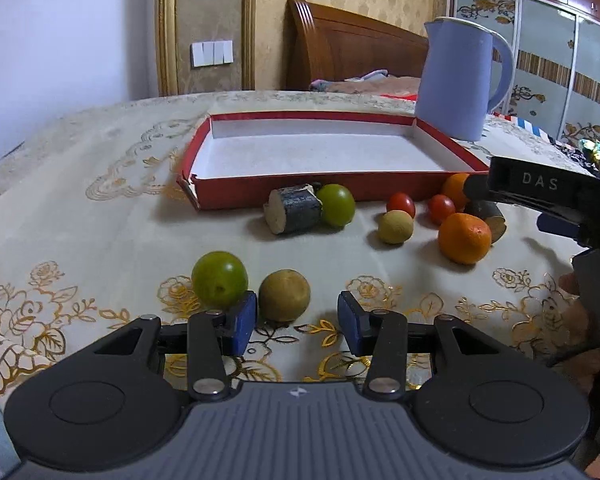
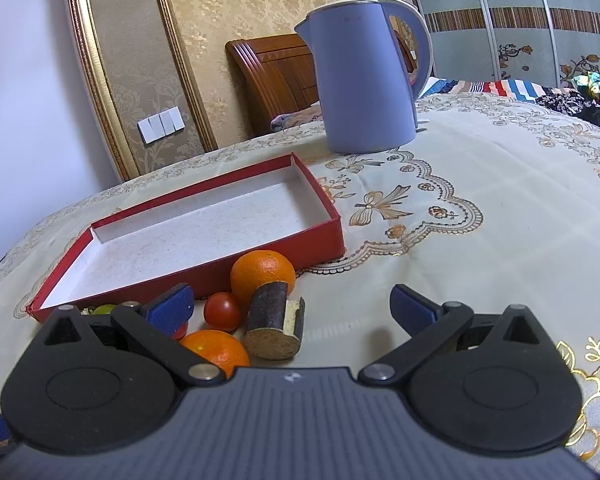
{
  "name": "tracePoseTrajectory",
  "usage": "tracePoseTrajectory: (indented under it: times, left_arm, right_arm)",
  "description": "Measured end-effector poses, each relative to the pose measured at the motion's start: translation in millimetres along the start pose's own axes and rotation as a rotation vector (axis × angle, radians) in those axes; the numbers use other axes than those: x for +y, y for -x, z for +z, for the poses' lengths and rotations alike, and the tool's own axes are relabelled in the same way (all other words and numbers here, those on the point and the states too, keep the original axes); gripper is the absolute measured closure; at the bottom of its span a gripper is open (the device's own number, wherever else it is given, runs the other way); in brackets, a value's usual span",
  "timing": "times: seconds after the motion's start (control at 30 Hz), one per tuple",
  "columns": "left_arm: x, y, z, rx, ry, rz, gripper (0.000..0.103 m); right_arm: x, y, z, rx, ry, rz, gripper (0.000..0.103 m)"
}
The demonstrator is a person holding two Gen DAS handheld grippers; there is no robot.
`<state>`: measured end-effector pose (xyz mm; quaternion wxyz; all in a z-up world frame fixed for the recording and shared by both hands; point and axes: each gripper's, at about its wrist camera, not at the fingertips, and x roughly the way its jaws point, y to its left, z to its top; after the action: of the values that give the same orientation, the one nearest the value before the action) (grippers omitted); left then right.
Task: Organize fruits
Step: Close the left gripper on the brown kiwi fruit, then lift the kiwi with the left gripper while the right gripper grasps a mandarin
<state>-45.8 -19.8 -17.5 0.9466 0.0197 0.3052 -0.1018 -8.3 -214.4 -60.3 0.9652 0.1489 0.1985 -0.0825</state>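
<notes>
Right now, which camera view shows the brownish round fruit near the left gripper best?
The left wrist view shows it best: the brownish round fruit sits whole and close, just ahead of the left gripper, beside the green fruit. In the right wrist view this fruit does not show.

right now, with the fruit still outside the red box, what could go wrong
1. The left gripper stands open beside the brownish fruit, with the green fruit against its left finger; closing could nudge either round fruit away.
2. The red box has a raised wall, so dragged fruit may catch.
</notes>
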Motion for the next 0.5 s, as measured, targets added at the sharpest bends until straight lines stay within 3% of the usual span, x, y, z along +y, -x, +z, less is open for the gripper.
tracePoseTrajectory:
  times: [0.17, 0.33, 0.5]
  left_arm:
    - [1.3, -6.8, 3.0, -0.001, 0.015, -0.009, 0.06]
    - [0.4, -9.5, 3.2, -0.017, -0.012, -0.011, 0.072]
    - [7.4, -12.7, 11.0, -0.023, 0.005, -0.01, 0.074]
  right_arm:
    - [-0.7, -0.7, -0.3, 0.0, -0.007, 0.001, 0.0]
    - [-1.2, -0.5, -0.6, -0.003, -0.01, 0.005, 0.0]
    - [-12.4, 6.6, 0.1, -0.035, -0.062, 0.051, 0.0]
